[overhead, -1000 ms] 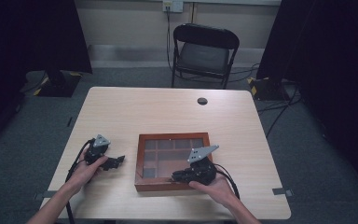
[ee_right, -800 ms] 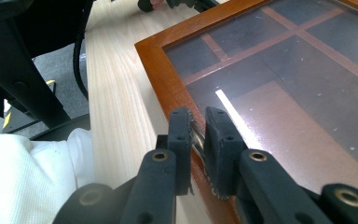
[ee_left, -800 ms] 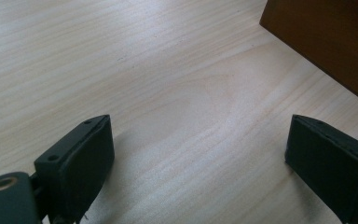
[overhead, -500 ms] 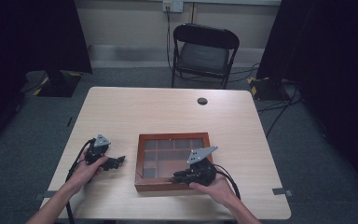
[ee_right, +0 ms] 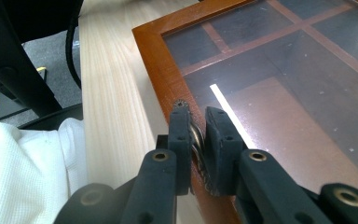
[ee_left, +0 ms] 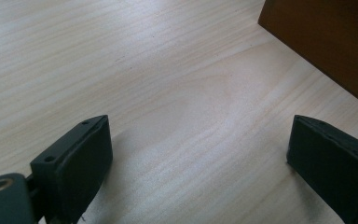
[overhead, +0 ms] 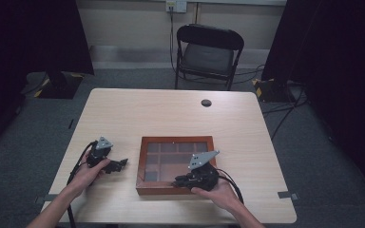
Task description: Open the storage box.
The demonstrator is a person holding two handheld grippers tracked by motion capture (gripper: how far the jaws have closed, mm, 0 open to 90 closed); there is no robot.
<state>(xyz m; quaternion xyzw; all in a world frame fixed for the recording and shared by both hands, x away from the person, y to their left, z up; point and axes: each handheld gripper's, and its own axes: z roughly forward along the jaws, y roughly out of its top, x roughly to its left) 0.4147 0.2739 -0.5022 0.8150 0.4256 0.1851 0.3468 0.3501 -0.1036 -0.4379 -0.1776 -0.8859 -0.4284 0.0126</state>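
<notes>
— Jaws first: what have mine got?

— Your right gripper (ee_right: 198,135) is pinched nearly shut on a small metal clasp (ee_right: 196,138) at the front edge of the wooden display box (overhead: 176,165). In the right gripper view I see the pads squeezing that brassy piece right on the frame of the glass lid (ee_right: 279,88).

— And my left?

— Your left gripper (ee_left: 198,161) stands wide apart with nothing between the pads, just bare table (ee_left: 158,88). A corner of the box sits at its two o'clock, apart from it.

— Where's the box on the table?

— From the high view, at about five o'clock of the tabletop's middle, near your edge. The left gripper lies at its nine o'clock; a black round grommet (overhead: 206,102) sits at its twelve o'clock, well apart, and a folding chair (overhead: 207,56) stands beyond that.
</notes>
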